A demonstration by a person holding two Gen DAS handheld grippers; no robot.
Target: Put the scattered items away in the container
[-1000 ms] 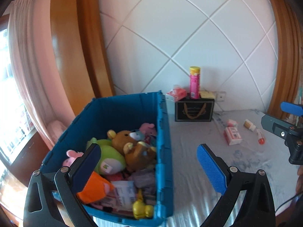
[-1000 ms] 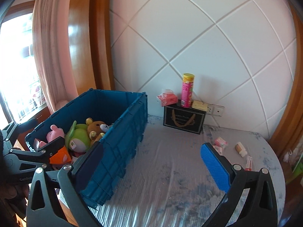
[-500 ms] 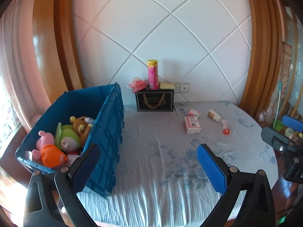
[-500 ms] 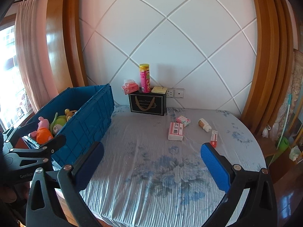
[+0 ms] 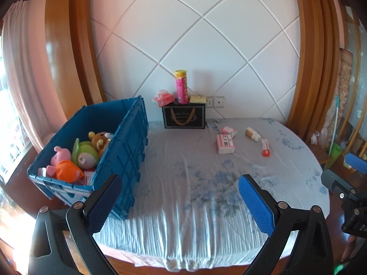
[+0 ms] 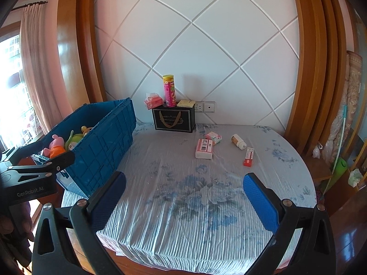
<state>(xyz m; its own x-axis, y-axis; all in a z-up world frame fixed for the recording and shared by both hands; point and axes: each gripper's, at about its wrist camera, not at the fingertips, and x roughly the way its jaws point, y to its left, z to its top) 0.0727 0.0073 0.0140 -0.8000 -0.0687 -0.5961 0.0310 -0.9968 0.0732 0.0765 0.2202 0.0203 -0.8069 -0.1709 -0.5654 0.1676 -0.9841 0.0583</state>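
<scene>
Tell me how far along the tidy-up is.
Done: plush toys sit in the blue crate. In hand: nothing; left gripper and right gripper have open jaws. Left: two pink packs, a small bottle and an orange-capped tube on the bed.

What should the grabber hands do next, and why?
Probably reach the right gripper forward toward the pink-and-white box. Both grippers are open and empty, and four small items lie loose on the bed, outside the blue crate.

Home bedroom, bed w/ floral sheet (image 6: 206,206), padded headboard wall (image 6: 206,45), curtain (image 6: 34,68), wall sockets (image 6: 204,107)
</scene>
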